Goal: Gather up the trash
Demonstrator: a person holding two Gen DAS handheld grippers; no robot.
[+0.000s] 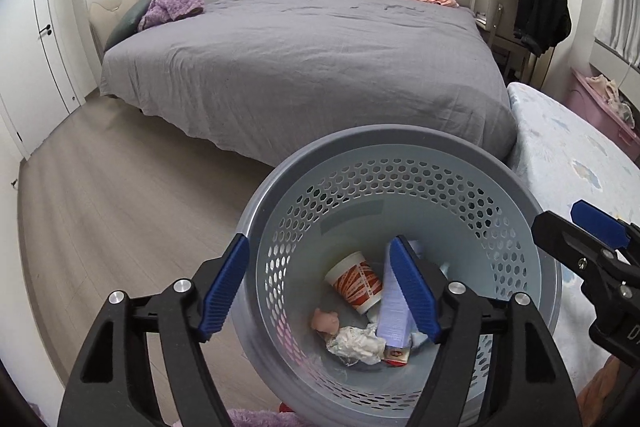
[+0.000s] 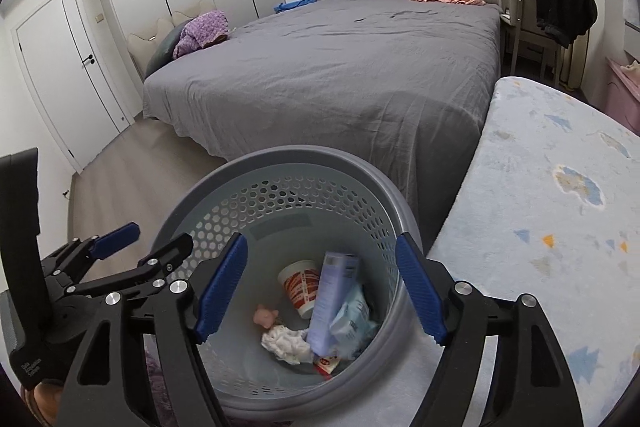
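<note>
The perforated grey bin (image 2: 224, 227) stood on the floor at the corner of the bed (image 2: 340, 67), holding a paper cup (image 2: 298, 285), lilac box (image 2: 334, 291), crumpled tissue (image 2: 286, 343) and, seen only by the right wrist, a pale blue packet (image 2: 352, 319). Left gripper (image 1: 320, 287) and right gripper (image 2: 322, 291) hung spread above it, both empty.

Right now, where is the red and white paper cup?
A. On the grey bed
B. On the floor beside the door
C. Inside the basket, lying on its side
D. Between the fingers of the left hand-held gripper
C: the cup lies tipped over at the bottom of the basket, among the other trash, and neither hand-held gripper touches it.
</note>
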